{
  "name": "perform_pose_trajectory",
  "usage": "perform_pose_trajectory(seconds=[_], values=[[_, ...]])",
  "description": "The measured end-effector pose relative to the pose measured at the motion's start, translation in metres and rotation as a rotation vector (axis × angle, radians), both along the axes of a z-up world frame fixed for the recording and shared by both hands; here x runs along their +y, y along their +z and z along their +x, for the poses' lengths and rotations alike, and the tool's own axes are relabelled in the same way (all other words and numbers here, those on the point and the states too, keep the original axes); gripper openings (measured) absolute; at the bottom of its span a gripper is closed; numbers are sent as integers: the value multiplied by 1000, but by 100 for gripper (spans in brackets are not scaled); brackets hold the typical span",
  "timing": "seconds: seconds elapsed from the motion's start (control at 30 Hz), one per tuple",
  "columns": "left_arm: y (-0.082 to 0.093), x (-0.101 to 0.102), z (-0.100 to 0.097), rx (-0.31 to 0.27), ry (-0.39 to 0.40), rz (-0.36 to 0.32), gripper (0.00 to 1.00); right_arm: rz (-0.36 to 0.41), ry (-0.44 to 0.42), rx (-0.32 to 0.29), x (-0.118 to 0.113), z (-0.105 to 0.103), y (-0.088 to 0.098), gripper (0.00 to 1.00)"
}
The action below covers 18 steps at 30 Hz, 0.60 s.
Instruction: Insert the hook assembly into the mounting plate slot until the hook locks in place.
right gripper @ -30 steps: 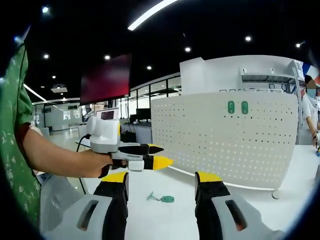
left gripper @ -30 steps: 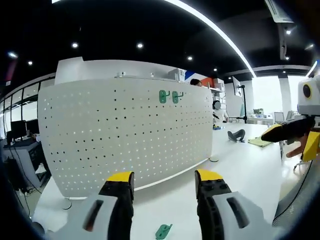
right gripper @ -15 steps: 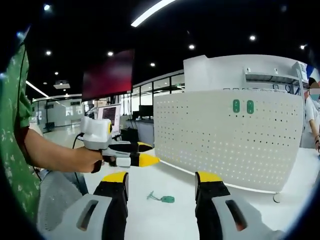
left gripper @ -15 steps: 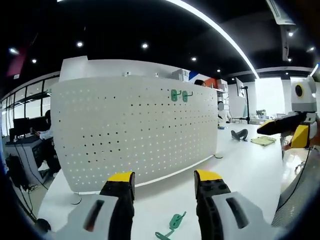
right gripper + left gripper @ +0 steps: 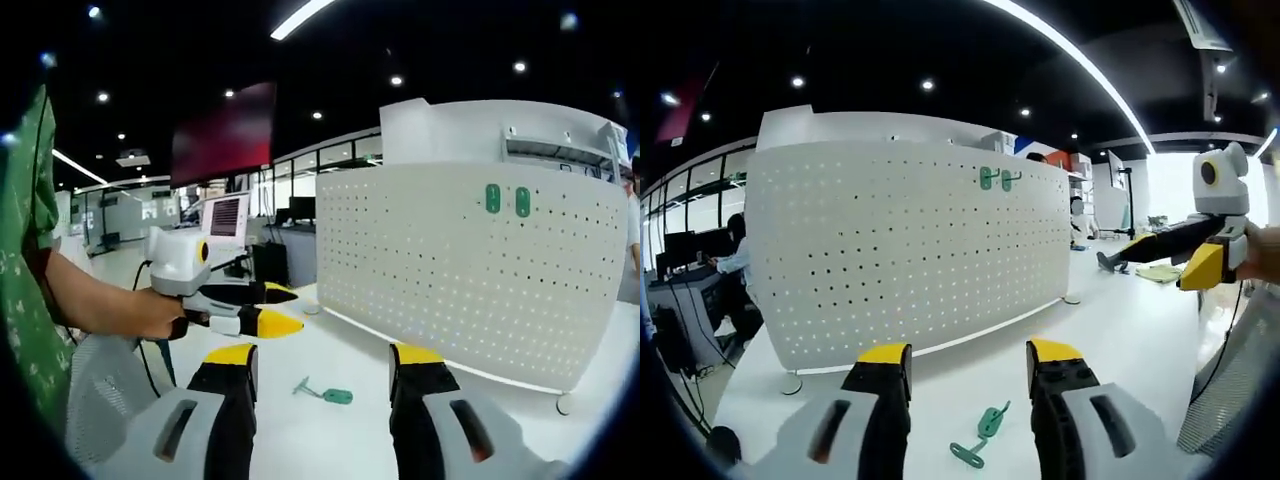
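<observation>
Task judged barely begun. Green hook assembly point(image 5: 980, 438) is seen lying loose on the white surface point(image 5: 1120, 340), ungrasped. Left tongs point(image 5: 968, 362) and right tongs point(image 5: 322, 358) are held wide, empty. Two green hooks point(image 5: 996, 179) are already seated high on the pegboard mounting plate point(image 5: 890, 250). Pickup and insertion remain.

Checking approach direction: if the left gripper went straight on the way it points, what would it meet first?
Probably the white pegboard, low on its face. The green hook lies on the table below that line, though depth is unclear.
</observation>
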<state>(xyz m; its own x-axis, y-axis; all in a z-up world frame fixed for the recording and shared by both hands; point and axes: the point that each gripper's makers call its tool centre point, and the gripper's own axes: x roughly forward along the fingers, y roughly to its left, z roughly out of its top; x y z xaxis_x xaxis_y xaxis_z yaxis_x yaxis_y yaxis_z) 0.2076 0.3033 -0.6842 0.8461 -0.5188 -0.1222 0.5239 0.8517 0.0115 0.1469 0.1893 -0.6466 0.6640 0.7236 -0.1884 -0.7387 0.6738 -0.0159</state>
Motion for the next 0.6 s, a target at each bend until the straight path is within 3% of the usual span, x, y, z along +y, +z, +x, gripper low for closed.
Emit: perform_pose_trajectory(seconds=[0.2,0.6], values=[[-3,-3,-1,0,-11,5,47,-61,38,28,4,15,-18,53],[-6,4,0,9,6,12,46,-111,70,109,16,35,-55,50]])
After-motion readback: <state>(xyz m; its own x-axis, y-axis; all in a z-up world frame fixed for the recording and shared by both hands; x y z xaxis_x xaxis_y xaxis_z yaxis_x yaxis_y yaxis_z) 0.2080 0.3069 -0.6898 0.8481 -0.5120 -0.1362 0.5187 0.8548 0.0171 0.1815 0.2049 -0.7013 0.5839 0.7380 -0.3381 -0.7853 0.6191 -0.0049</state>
